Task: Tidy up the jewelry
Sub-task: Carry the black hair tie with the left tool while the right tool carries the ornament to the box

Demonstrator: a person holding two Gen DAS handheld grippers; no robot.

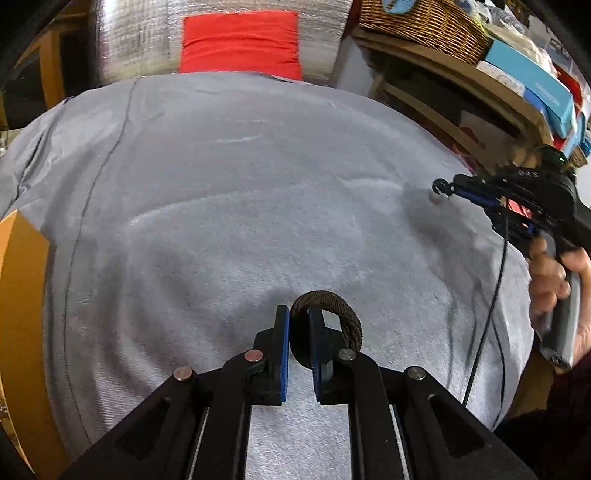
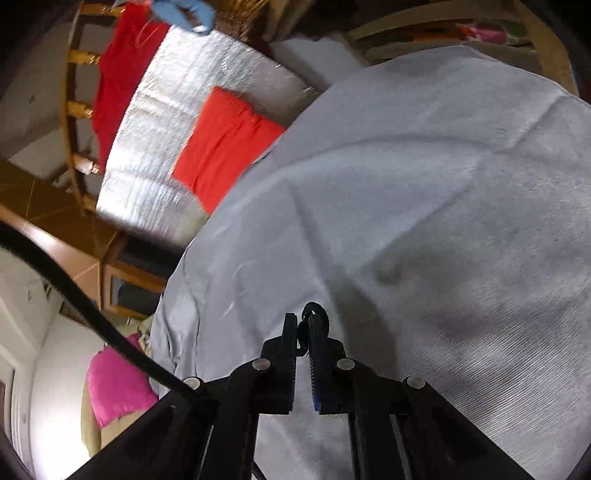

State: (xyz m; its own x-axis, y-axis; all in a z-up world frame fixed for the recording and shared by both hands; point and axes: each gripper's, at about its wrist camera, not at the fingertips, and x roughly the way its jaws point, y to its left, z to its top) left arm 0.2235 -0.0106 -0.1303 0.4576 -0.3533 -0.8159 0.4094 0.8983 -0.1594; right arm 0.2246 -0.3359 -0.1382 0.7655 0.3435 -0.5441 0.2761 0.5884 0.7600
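Note:
My left gripper (image 1: 298, 314) is shut on a dark brown braided cord bracelet (image 1: 334, 314), which loops up and over the right finger above the grey cloth (image 1: 221, 192). My right gripper (image 2: 303, 321) is shut on a small black ring (image 2: 318, 314) and holds it above the same cloth (image 2: 424, 184). In the left wrist view the right gripper (image 1: 441, 188) shows at the right edge, held by a hand (image 1: 550, 277), with the black ring (image 1: 439, 186) at its tips.
A red cushion (image 1: 240, 44) leans on a silver quilted panel (image 1: 147, 33) behind the table. A wicker basket (image 1: 424, 22) and boxes (image 1: 532, 85) sit on wooden shelves at the right. A pink cushion (image 2: 114, 380) lies below the table's edge. A black cable (image 2: 74, 295) crosses the left.

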